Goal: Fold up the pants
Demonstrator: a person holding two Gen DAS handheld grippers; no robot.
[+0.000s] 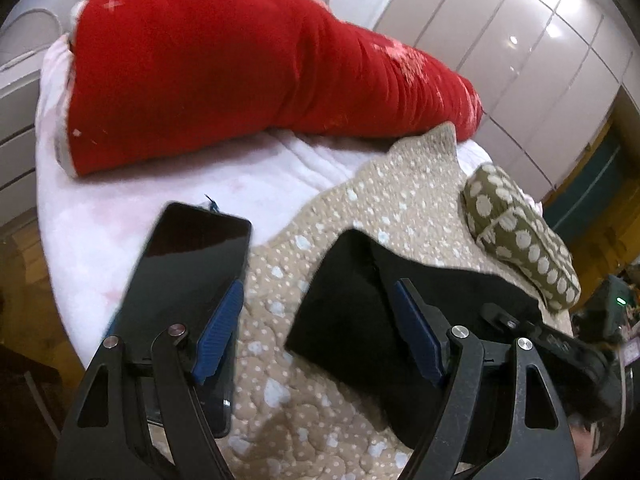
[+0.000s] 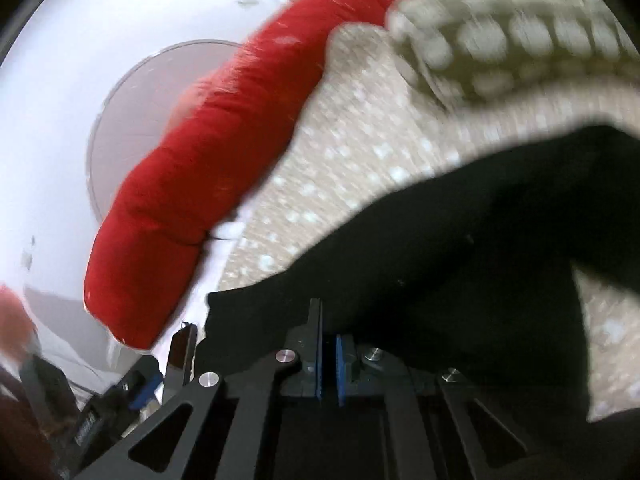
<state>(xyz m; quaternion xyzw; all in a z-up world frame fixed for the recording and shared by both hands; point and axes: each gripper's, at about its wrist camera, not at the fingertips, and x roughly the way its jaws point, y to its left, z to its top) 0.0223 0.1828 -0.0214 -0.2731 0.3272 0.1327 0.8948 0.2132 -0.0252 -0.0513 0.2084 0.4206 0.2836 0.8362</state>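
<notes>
Two tongs: left (image 1: 320, 328) apart, right (image 2: 330, 364) pinched together beside smooth black pants (image 2: 460, 248).

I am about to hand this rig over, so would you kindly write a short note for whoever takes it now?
Left gripper: open, empty, hovering over the near edge of the black pants.
Right gripper: shut, with its tips at the pants' edge; whether it pinches cloth cannot be told.
Pants: lying on the beige dotted quilt, already folded into a compact block. A black phone lies beside them, under the left finger.
Left to do: probably a last fold or squaring up; mind the phone.
</notes>
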